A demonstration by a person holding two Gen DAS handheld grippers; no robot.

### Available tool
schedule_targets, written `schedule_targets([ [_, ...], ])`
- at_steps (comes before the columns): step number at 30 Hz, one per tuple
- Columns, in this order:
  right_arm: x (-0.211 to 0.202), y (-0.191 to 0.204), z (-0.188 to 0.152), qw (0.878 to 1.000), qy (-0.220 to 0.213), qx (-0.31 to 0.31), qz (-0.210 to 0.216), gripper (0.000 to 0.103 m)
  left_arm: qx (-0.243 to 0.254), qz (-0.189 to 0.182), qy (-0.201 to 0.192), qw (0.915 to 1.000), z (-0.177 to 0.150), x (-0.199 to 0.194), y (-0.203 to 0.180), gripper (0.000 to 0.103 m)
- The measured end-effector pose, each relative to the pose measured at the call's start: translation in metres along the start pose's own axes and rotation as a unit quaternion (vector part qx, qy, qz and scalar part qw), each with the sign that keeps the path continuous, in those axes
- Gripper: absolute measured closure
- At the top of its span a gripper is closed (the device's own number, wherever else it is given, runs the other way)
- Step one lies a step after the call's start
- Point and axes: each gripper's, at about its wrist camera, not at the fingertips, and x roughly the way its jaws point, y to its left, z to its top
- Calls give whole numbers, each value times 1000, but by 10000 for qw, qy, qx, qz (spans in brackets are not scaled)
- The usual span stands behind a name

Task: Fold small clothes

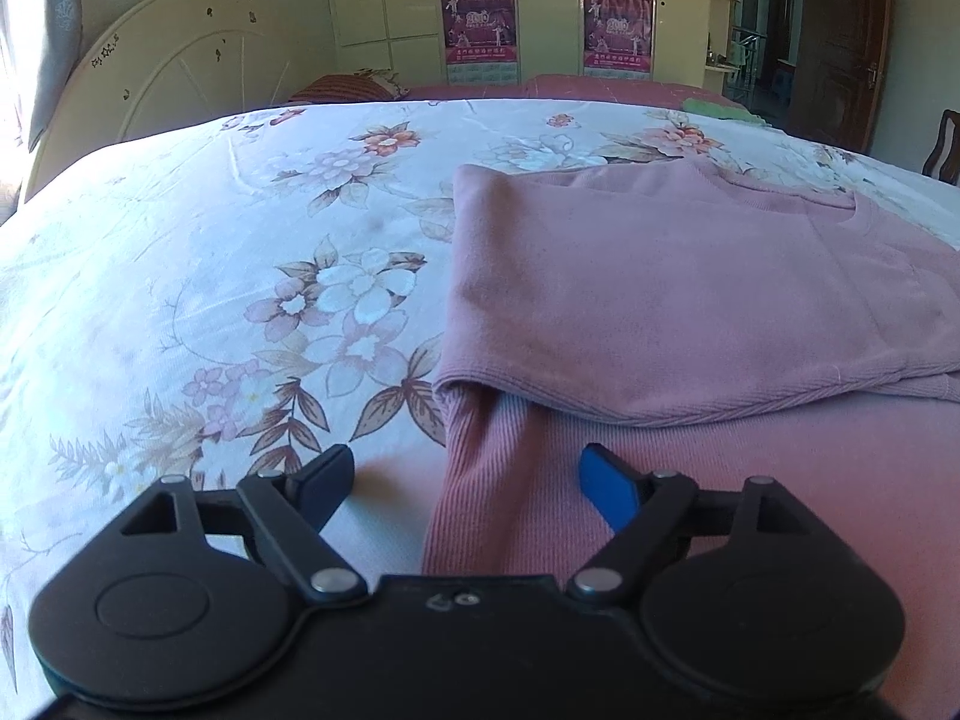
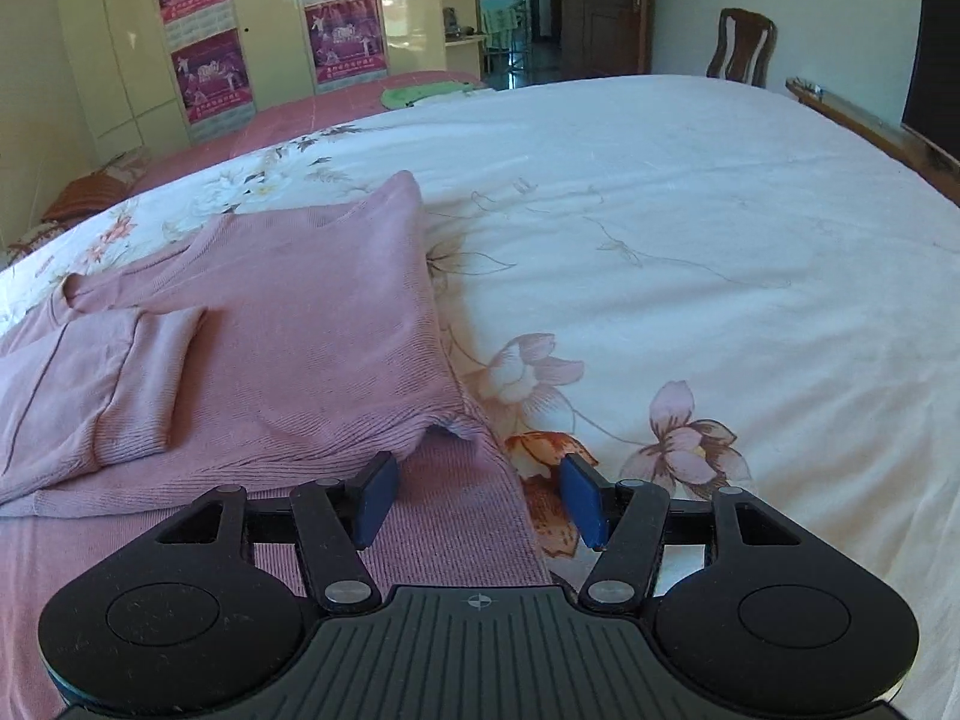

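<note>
- The left gripper (image 1: pixel 465 489) hung with jaws spread, nothing clamped, straddling the sweater's near left corner.
- The right gripper (image 2: pixel 477 501) was apart too, over the near right corner.
- The pink sweater (image 1: pixel 690 300) lay just ahead, sleeves folded in, long axis running away from both; neither hand looked nearer.
- The floral bedsheet (image 1: pixel 210 300) was underneath; wardrobe (image 2: pixel 120 30) and chair (image 2: pixel 741 45) behind.

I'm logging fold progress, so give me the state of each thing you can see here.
pink sweater: flat on bed, sleeves folded in, bottom hem not yet folded.
left hand-held gripper: open, empty, over hem's left corner.
right hand-held gripper: open, empty, over hem's right corner.
door: open.
</note>
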Motion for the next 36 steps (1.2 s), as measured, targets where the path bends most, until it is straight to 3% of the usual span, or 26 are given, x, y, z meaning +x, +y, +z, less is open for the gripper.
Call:
schedule_targets([
  [8, -37, 20, 0, 9958, -326, -531, 678, 44, -173, -144, -14, 9997, -6, -25, -21, 25],
  [17, -37, 52, -38, 9802, 136, -1298, 1487, 44, -41, -55, 36, 10000, -33, -42, -51, 23],
  [24, -33, 56, -61, 9674, 165, -2027, 1512, 44, -271, 214, 42, 9994, -52, -54, -36, 16],
  [30, -43, 44, -64, 9718, 195, -1891, 1398, 44, -326, 329, 202, 9987, -57, -66, -22, 17],
  [32, -53, 46, -67, 9722, 195, -1752, 1541, 44, -329, 246, 212, 9989, -57, -73, -23, 24],
  [36, -73, 66, -82, 9713, 156, -1684, 1674, 44, 89, -231, 37, 9997, -59, -88, -43, 23],
])
